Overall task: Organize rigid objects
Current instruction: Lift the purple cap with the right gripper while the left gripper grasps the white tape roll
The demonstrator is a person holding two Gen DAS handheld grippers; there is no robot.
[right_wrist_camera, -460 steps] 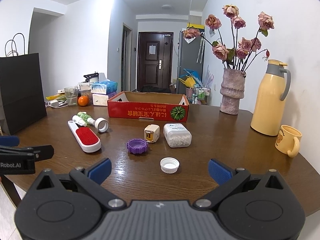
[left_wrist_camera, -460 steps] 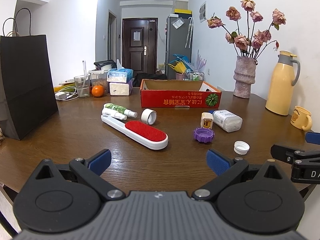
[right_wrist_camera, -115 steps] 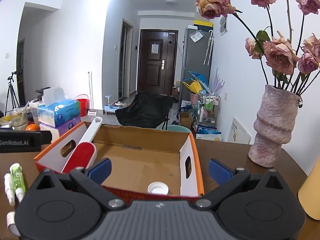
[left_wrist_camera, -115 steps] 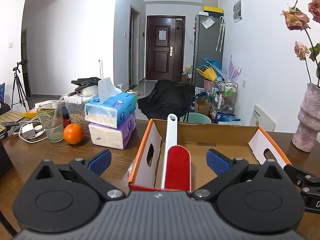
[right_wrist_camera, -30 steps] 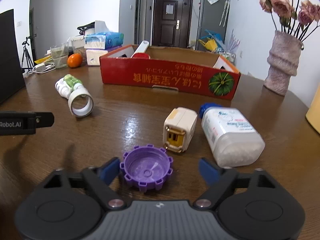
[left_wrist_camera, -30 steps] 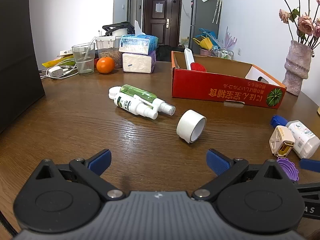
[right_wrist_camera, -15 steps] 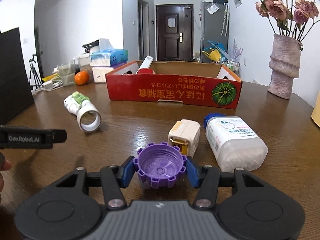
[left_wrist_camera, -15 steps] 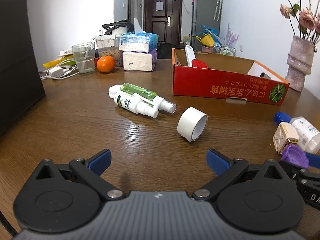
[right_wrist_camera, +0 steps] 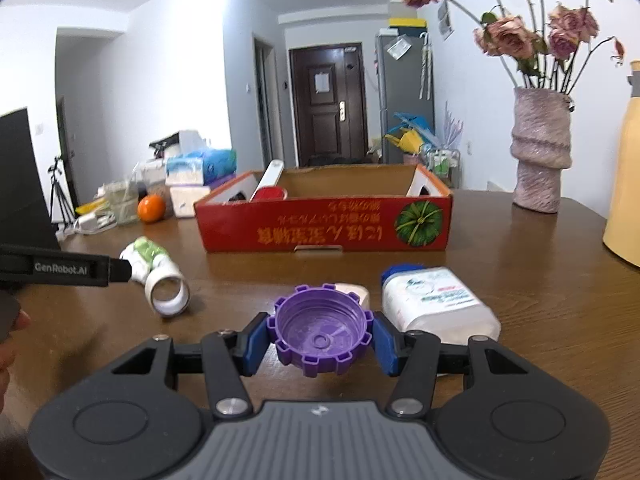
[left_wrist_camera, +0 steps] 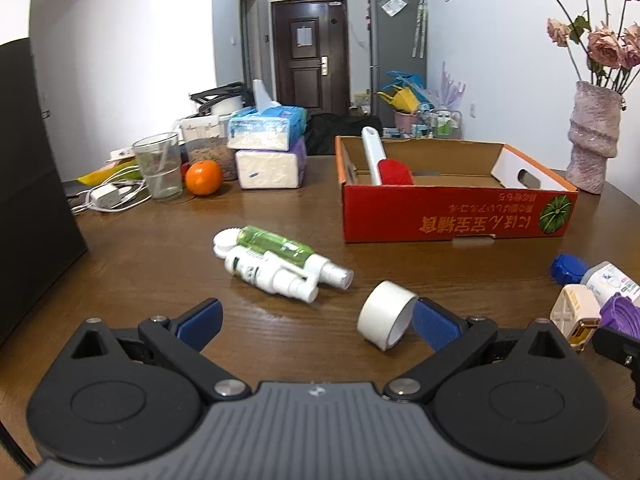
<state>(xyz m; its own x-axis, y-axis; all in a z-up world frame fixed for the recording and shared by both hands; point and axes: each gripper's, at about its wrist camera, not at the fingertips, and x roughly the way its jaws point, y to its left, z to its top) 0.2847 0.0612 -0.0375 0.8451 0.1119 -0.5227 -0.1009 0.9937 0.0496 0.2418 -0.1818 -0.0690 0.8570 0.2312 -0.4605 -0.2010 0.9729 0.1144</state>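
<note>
Wooden tabletop [right_wrist_camera: 520,248] fills the lower frame. At centre, the right gripper [right_wrist_camera: 323,338] pinches the purple cap [right_wrist_camera: 323,330]; it likely goes next into the red box [right_wrist_camera: 326,222]. The left gripper [left_wrist_camera: 316,316] gapes wide near the tape roll [left_wrist_camera: 385,314].

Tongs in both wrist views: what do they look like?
Both tongs, left and right, share a ribbed grey housing, black linkage arms with silver pivot screws, round black discs and blue pads. The left one's side carries white "GenRobot.AI" lettering.

brush [left_wrist_camera: 380,156] in box [left_wrist_camera: 456,220], tape [left_wrist_camera: 385,314] before it
</note>
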